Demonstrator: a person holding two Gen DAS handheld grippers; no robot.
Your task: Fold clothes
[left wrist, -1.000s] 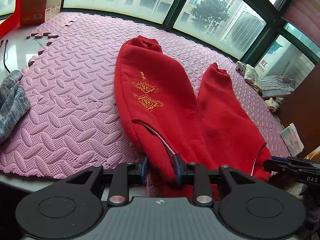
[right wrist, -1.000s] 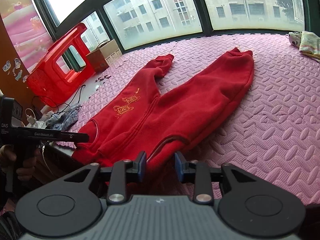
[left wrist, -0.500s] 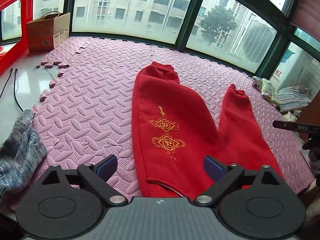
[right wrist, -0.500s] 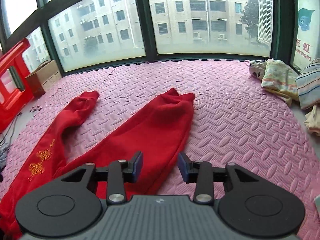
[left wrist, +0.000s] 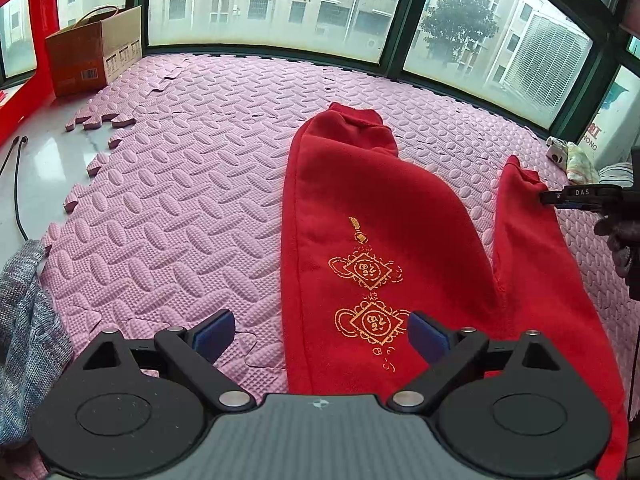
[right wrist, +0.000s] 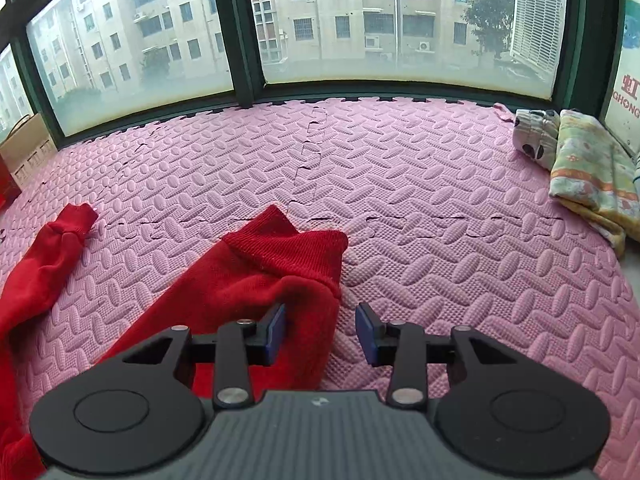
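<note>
Red trousers (left wrist: 380,216) with gold embroidery lie flat on the pink foam mat (left wrist: 180,184), legs pointing toward the windows. My left gripper (left wrist: 320,334) is wide open above the left leg near the embroidery, holding nothing. My right gripper (right wrist: 320,330) is open and empty just above the right leg (right wrist: 256,280), close to its cuff; the left leg's cuff (right wrist: 72,220) lies at the left of that view. The right gripper's tip also shows in the left wrist view (left wrist: 576,196), beside the right leg's cuff.
A cardboard box (left wrist: 94,56) stands at the mat's far left by a red plastic piece. A grey knit garment (left wrist: 24,320) lies at the left edge. Folded clothes (right wrist: 580,164) are stacked at the far right. Windows close off the back.
My left gripper let go of the waistband, opened wide and moved forward over the left leg. My right gripper moved from the waist to the right leg's cuff.
</note>
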